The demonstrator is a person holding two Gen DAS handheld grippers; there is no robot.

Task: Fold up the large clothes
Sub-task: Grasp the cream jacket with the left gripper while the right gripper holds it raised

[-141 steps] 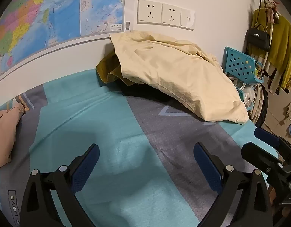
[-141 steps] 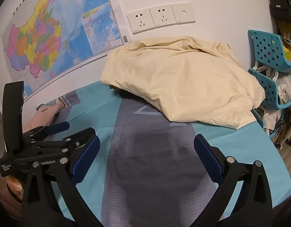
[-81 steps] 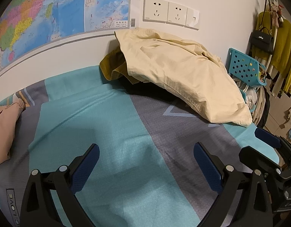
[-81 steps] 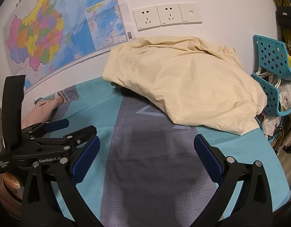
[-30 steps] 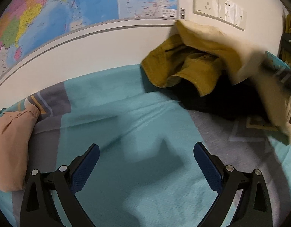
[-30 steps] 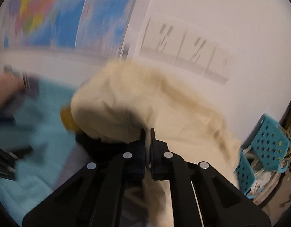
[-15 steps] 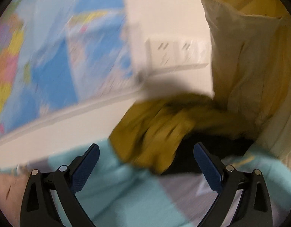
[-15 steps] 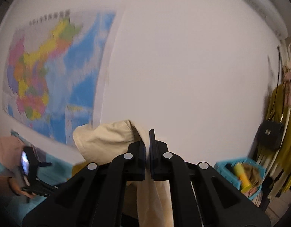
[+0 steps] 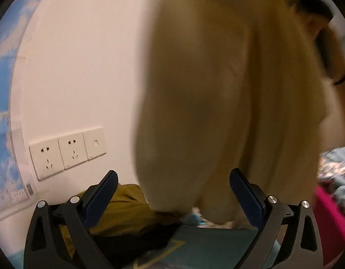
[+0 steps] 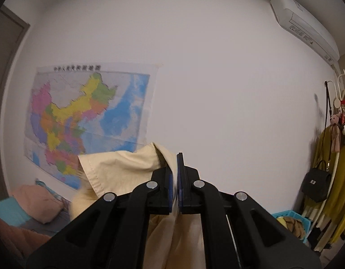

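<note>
A large cream garment [image 9: 217, 94] hangs in the air and fills most of the left wrist view, blurred. My right gripper [image 10: 177, 170] is shut on a fold of the cream garment [image 10: 118, 168], held high in front of the wall, with cloth draping below the fingers. My left gripper [image 9: 172, 192] stands open just in front of the hanging cloth's lower edge, nothing pressed between its blue pads [image 9: 100, 199]. On the teal and grey bed [image 9: 208, 244] below lies a mustard garment [image 9: 127, 210] over a dark one.
Wall sockets [image 9: 67, 152] and a map [image 10: 82, 121] are on the white wall. A pink pillow [image 10: 35, 201] lies at the left. A coat rack with clothes and a black bag [image 10: 316, 186] and a teal basket [image 10: 291, 222] stand at the right. An air conditioner [image 10: 304, 22] hangs high.
The right gripper has risen with the cream garment, lifting it off the pile into the air. The left gripper has swung up and right from the bed towards the hanging cloth.
</note>
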